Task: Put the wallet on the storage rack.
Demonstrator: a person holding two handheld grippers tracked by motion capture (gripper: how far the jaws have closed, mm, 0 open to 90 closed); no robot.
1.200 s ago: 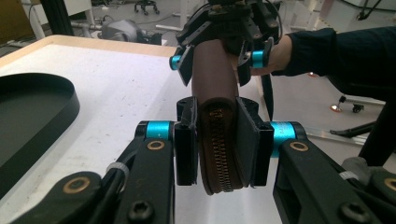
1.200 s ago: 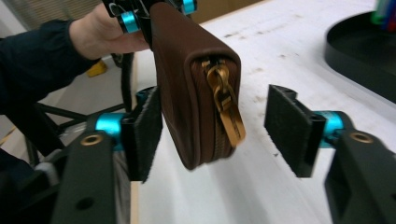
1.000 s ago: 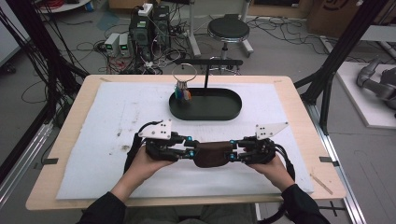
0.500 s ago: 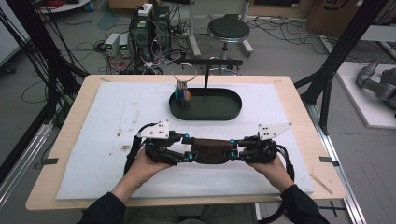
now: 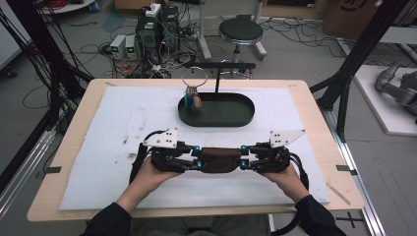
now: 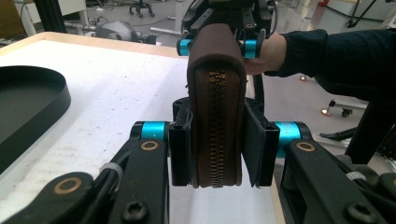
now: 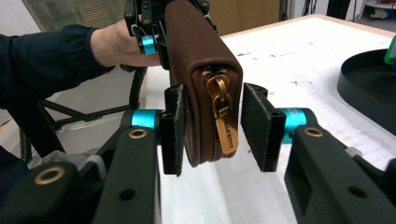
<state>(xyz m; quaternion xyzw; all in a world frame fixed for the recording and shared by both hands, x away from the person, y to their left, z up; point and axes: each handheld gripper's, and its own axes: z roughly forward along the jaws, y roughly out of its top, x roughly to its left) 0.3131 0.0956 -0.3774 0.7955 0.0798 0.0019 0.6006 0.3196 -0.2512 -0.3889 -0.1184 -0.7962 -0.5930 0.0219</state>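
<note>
- Brown zip wallet hangs level between the two grippers, just above the white mat, near the person's edge of the table, at six o'clock from the black tray.
- In the left gripper view the wallet's zipped edge faces the camera, teeth running top to bottom.
- Left gripper has the wallet's nine o'clock end. Its jaws have just been closing, wallet between them; the left pad lies against the leather, the right pad sits just beside it with a sliver of a gap. I'd call it a light clamp on the wallet.
- Right gripper takes the three o'clock end. Its jaws have just been opening, wallet still between them; in the right gripper view the left pad touches the wallet, the right pad stands clear of it. So, apart.
- A brass zip pull dangles off that end, in the open gap.
- Both hands, left and right, come in from six o'clock in dark sleeves.
- In the tray, a thin post with a ring carrying coloured tags.
- Beyond, at twelve o'clock, a stool and cabled boxes on the floor.
</note>
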